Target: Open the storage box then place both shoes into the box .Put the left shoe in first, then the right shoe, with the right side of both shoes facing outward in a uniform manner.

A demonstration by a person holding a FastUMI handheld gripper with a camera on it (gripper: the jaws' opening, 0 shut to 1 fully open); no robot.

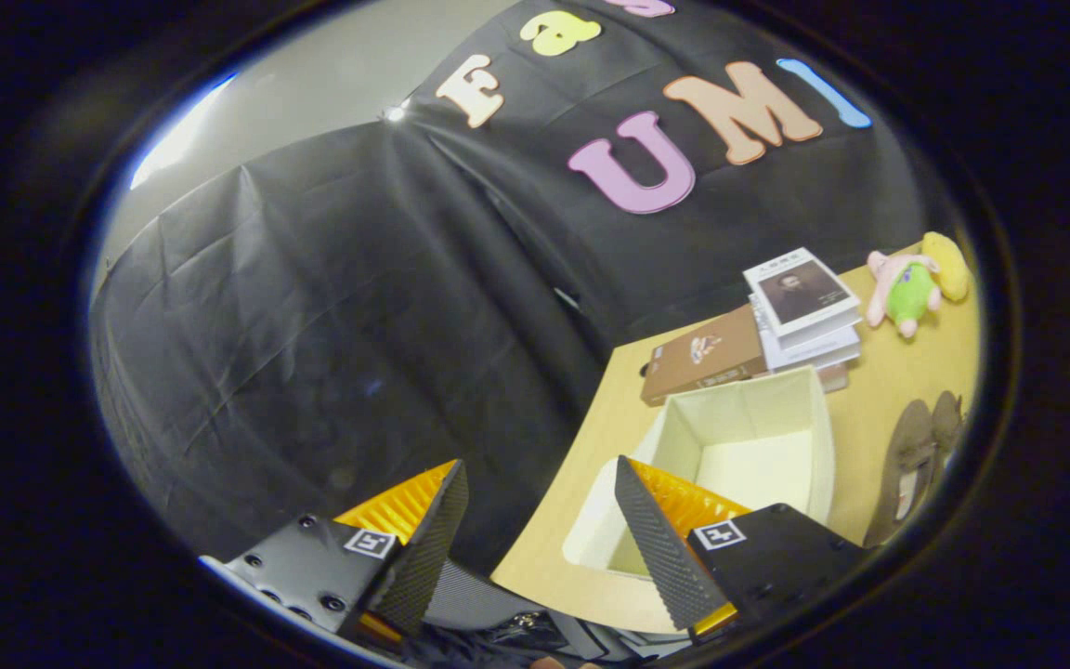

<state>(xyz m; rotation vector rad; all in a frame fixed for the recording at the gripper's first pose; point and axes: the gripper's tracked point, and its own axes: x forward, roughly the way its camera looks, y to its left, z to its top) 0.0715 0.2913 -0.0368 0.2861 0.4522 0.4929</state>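
Gripper view showed the gripper point(540, 506) with its two fingers spread wide apart, nothing held between them and nothing touching either pad. The left finger point(424, 548) hung in front of the black cloth wall point(312, 307), off the edge of the table. The right finger point(660, 548) overlapped the near part of the storage box point(781, 409), though whether it touched the box could not be told.

The storage box was a pale fabric cube, open at the top, its inside bare and cream-coloured, with a flap of the same colour lying flat on the table at its near side point(591, 534). It sat just ahead of and beyond the right finger, not between the fingers. Well to the right of the box, a pair of dark brown shoes point(916, 455) lay side by side on the table, close together and apart from the box.

The table point(888, 381) was a light yellowish wood surface, seen tilted. Beyond the box, a brown flat box point(702, 364) lay next to a stack of books point(804, 311). Farther right sat a plush toy point(911, 283) in pink, green and yellow. Black cloth draped the booth behind everything, with a pale wall point(331, 74) showing above it.
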